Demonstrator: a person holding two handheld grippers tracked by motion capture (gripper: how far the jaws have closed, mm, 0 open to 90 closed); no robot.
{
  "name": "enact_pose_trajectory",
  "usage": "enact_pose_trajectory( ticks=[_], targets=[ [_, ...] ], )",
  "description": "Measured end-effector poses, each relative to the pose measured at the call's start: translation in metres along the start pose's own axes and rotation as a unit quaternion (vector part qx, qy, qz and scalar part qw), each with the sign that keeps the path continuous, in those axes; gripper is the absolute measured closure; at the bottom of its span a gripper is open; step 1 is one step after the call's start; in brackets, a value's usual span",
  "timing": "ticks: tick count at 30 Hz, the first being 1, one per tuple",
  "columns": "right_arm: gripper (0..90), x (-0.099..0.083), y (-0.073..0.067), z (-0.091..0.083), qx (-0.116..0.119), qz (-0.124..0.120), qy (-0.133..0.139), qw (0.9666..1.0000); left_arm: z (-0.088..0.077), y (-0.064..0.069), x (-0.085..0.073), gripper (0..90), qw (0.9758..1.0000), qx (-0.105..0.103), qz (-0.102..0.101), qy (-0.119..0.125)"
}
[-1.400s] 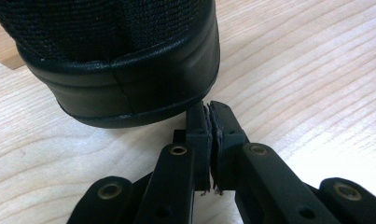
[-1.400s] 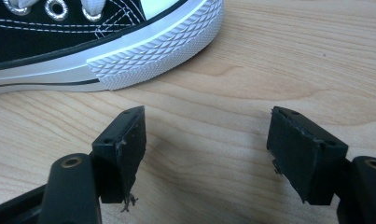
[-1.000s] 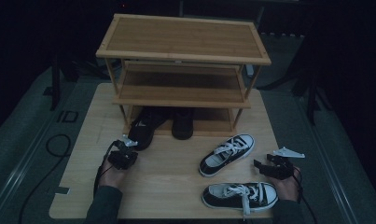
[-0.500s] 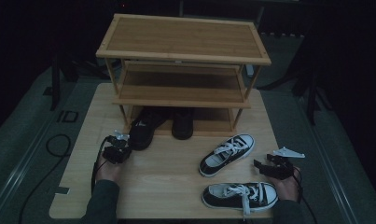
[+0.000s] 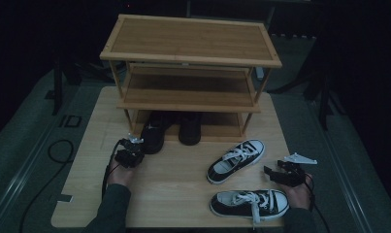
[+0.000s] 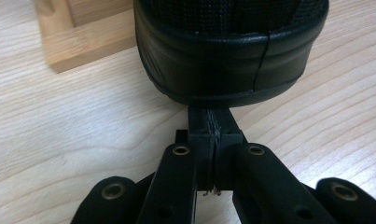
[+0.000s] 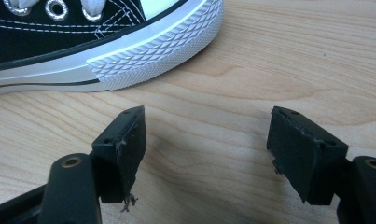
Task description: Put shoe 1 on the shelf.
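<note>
Pushing with jaws pressed together, the left hand-held gripper (image 6: 209,135) nudges the black leather shoe (image 6: 230,46) shelfward; the right hand-held gripper (image 7: 206,154) waits, jaws apart.

Bamboo three-tier rack (image 5: 190,41) on wooden tabletop (image 5: 173,194); second black shoe (image 5: 190,128) beneath.

The worktop (image 6: 59,121) is pale, matt wood with fine grain, like the rack (image 5: 190,43). The black shoe (image 6: 230,51) has a smooth, faintly glossy heel under woven cloth. The sneaker (image 7: 106,42) at 11 o'clock is canvas with ribbed white rubber.
</note>
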State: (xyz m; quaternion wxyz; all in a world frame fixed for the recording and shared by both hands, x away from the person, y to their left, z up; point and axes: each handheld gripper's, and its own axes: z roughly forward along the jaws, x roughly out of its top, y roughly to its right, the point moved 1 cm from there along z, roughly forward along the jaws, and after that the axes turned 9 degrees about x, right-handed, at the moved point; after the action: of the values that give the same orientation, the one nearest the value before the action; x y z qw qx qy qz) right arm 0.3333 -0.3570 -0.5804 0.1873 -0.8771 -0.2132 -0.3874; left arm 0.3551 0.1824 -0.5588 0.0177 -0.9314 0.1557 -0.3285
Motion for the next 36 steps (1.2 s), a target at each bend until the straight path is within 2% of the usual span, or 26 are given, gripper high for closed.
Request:
enact_pose_trajectory(
  ticks=[18, 25, 31, 36],
  targets=[
    [28.1, 0.0, 0.0, 0.0, 0.0, 0.0, 0.0, 1.0, 0.011, 0.03, 0.021, 88.8, 0.9994, -0.012, 0.033, -0.003],
    [28.1, 0.0, 0.0, 0.0, 0.0, 0.001, 0.0, 1.0, 0.017, 0.045, 0.032, 88.8, 0.9984, -0.017, 0.053, -0.006],
    [28.1, 0.0, 0.0, 0.0, 0.0, 0.001, 0.0, 1.0, 0.021, 0.052, 0.04, 88.8, 0.9982, -0.016, 0.058, -0.007],
    [28.1, 0.0, 0.0, 0.0, 0.001, 0.001, 0.0, 1.0, 0.023, 0.05, 0.042, 88.8, 0.9983, -0.017, 0.055, -0.01]
  ],
)
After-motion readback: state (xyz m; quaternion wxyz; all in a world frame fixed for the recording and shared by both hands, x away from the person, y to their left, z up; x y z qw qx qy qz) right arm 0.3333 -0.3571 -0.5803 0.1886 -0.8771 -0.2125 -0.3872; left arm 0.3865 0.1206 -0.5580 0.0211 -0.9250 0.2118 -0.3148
